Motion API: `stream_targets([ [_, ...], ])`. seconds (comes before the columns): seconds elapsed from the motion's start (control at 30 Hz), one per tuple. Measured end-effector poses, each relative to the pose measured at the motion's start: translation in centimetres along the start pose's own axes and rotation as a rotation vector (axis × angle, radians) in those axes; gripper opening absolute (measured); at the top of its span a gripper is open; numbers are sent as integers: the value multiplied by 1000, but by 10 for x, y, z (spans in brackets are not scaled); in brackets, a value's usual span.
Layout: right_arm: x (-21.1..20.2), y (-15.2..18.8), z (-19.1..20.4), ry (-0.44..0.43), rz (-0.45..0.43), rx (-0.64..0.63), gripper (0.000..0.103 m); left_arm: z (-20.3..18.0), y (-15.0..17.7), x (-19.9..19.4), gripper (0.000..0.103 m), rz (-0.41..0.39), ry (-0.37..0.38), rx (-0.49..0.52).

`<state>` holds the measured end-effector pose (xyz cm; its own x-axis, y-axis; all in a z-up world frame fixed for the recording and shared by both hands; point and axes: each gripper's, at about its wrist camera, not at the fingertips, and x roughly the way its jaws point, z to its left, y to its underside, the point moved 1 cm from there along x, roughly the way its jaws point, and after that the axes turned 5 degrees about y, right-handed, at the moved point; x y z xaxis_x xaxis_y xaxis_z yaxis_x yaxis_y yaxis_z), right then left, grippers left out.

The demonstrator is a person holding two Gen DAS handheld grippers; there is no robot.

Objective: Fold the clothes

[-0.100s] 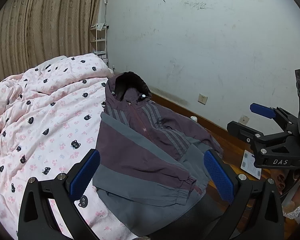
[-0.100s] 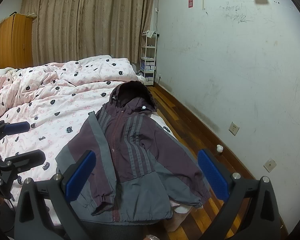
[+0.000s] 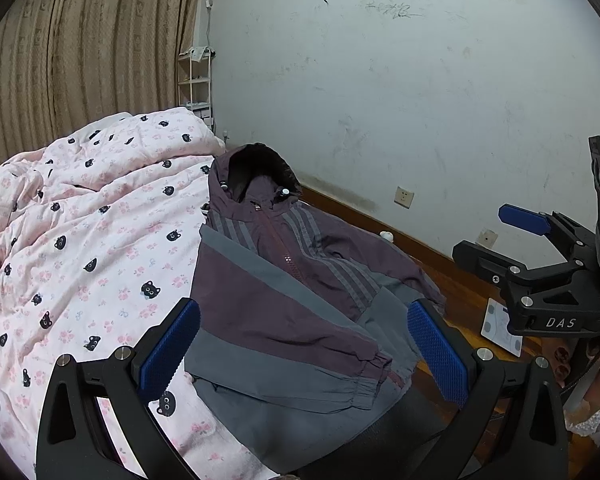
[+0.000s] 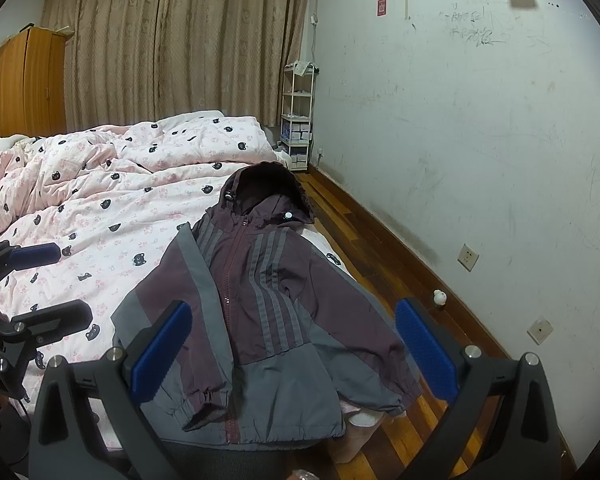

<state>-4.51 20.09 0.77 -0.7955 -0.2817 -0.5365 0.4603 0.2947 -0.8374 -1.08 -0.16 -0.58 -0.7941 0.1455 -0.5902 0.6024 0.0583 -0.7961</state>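
Observation:
A purple and grey hooded jacket (image 3: 284, 292) (image 4: 260, 312) lies face up, zipped, on the right edge of the bed, hood toward the far end, both sleeves spread down beside its body. My left gripper (image 3: 304, 344) hovers open above the jacket's near sleeve and hem, blue pads wide apart with nothing between them. My right gripper (image 4: 292, 348) is open too, above the jacket's lower half. Each gripper shows in the other's view: the right gripper (image 3: 500, 244) at the right edge, the left gripper (image 4: 52, 284) at the left edge.
A pink quilt (image 3: 84, 240) (image 4: 112, 184) with black cat faces covers the bed. Wooden floor (image 4: 384, 256) runs between bed and white wall (image 4: 480, 140). A white shelf rack (image 4: 298, 116) stands by the curtains, a wooden wardrobe (image 4: 30, 80) at far left. A white scale (image 3: 504, 328) lies on the floor.

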Motion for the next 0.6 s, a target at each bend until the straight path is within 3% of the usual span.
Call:
stream_targets([
  [0.17, -2, 2, 2, 2, -10, -2, 103, -8, 6, -4, 103, -32, -24, 29],
  [0.6, 0, -1, 2, -3, 3, -8, 103, -4, 3, 0, 103, 5, -17, 13],
])
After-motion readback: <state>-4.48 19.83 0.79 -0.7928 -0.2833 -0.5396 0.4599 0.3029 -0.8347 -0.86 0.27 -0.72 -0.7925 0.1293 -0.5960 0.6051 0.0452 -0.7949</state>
